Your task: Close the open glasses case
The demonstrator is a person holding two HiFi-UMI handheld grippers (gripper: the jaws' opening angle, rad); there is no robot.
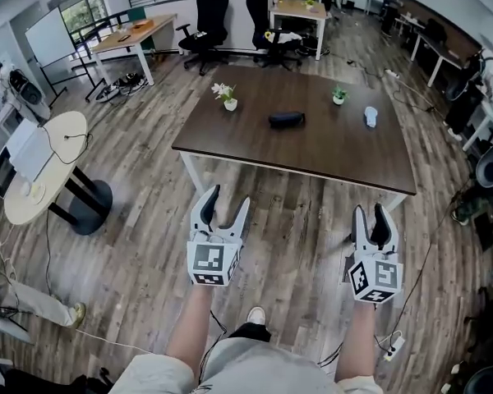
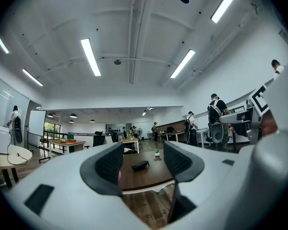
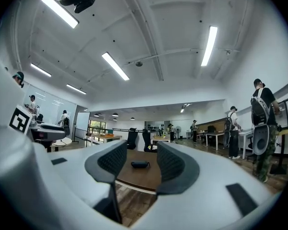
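Head view is where the deciding relation is read most plainly: the glasses case (image 1: 287,119) is seen as a dark oblong near the middle of the counter (image 1: 230,146), well apart from both tools, with a stretch of wooden floor (image 1: 300,220) lying between the counter's near edge and the jaws. From the left hand-held gripper (image 1: 228,199) the case is found at about 1 o'clock; from the right hand-held gripper (image 1: 371,213) it is found at about 11 o'clock, so it lies ahead and between the two. The left one is judged somewhat the nearer, since the case sits slightly to that side of the midline. The long axis of the case is laid from 9 to 3 o'clock, broadside to the approach. Both hand-held grippers are held level with their jaws apart, and nothing is gripped; in each gripper view the distant case is merely framed in the gap. Whether the lid stands open cannot be told at this range. A straight advance to the counter is judged to be needed before the lid can be pressed down.
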